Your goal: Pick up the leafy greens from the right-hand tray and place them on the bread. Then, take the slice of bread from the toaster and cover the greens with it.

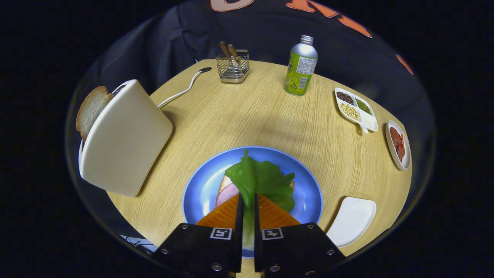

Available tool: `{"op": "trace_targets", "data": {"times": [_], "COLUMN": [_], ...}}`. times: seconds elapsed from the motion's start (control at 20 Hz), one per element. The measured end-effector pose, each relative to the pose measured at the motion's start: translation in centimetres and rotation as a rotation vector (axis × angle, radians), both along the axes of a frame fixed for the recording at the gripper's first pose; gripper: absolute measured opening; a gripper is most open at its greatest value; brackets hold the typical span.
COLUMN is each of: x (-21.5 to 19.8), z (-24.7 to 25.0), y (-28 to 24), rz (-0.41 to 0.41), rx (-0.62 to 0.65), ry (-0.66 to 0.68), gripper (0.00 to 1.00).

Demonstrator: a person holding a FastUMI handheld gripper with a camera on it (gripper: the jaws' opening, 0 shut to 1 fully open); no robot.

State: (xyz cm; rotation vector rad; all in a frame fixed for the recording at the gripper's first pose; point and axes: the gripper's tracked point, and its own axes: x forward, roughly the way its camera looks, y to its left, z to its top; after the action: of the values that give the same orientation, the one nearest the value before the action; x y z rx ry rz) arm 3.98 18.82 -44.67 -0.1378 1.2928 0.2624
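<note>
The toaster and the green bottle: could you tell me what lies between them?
Bare tabletop in the gripper view; the toaster cord and wire caddy sit farther back than the bottle.

One gripper, its two fingers nearly closed on one leaf of greens. One blue plate holds one ham slice. One toaster at nine o'clock carries one bread slice. One wire caddy with two wooden handles at twelve. One bottle at one. At two to four o'clock, three white dishes: one three-part, one oval, one bare.
</note>
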Motion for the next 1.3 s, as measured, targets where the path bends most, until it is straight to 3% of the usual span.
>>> {"op": "trace_targets", "data": {"times": [0.15, 0.4, 0.55, 0.75, 0.9, 1.0, 1.3], "x": [-0.1, 0.7, 1.7, 2.9, 3.7, 4.0, 3.8], "z": [1.0, 4.3, 7.5, 11.8, 14.6, 16.1, 18.2], "y": [0.4, 1.6, 3.6, 6.9, 9.6, 11.5, 17.4], "rz": [-0.023, -0.058, -0.058, -0.063, -0.057, -0.04, 0.035], "rx": [0.03, 0.082, 0.132, 0.198, 0.232, 0.248, 0.277], "ry": [0.006, -0.022, -0.053, -0.064, -0.076, -0.074, -0.038], "gripper": [0.19, 0.45, 0.47, 0.58, 0.77, 0.83, 0.86]}}
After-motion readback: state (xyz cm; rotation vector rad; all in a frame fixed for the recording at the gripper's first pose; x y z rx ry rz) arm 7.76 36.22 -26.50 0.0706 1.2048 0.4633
